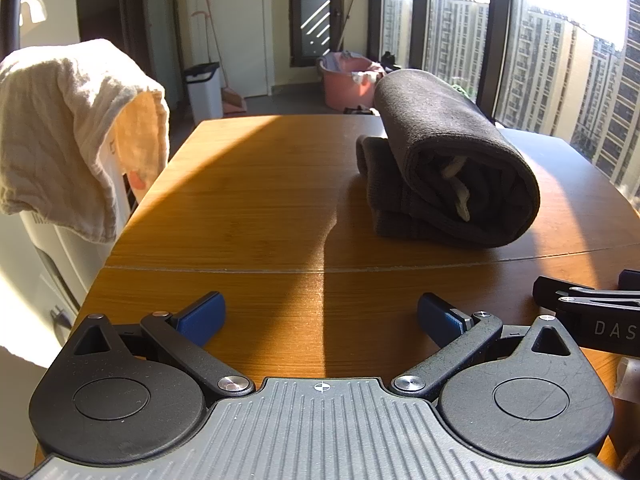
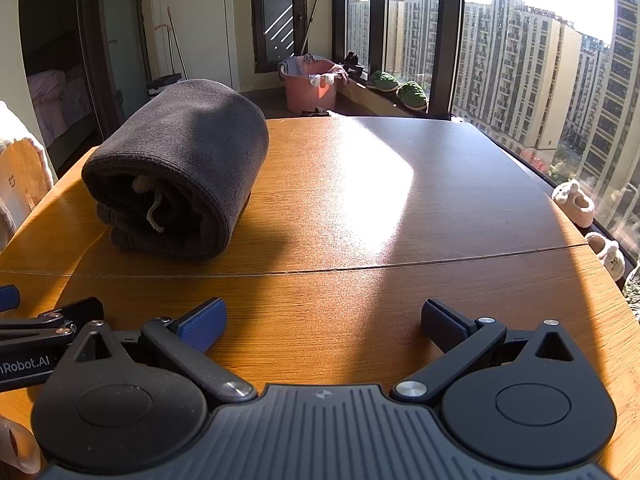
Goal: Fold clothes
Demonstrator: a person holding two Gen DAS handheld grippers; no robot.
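Note:
A dark grey garment point(image 1: 452, 160) lies folded into a thick bundle on the wooden table point(image 1: 248, 208), with a white drawstring showing at its near end. In the right wrist view the same bundle point(image 2: 180, 172) sits at the left. My left gripper point(image 1: 322, 318) is open, low over the table's near part, well short of the bundle, with nothing between its blue pads. My right gripper point(image 2: 324, 322) is open too and holds nothing, with the bundle ahead to its left. Each gripper shows at the edge of the other's view.
A cream cloth point(image 1: 76, 132) hangs over a white stand left of the table. A pink tub point(image 2: 310, 88) with laundry stands on the floor beyond the table, near a white bin point(image 1: 204, 88). Slippers point(image 2: 574, 202) lie on the sill by the tall windows at the right.

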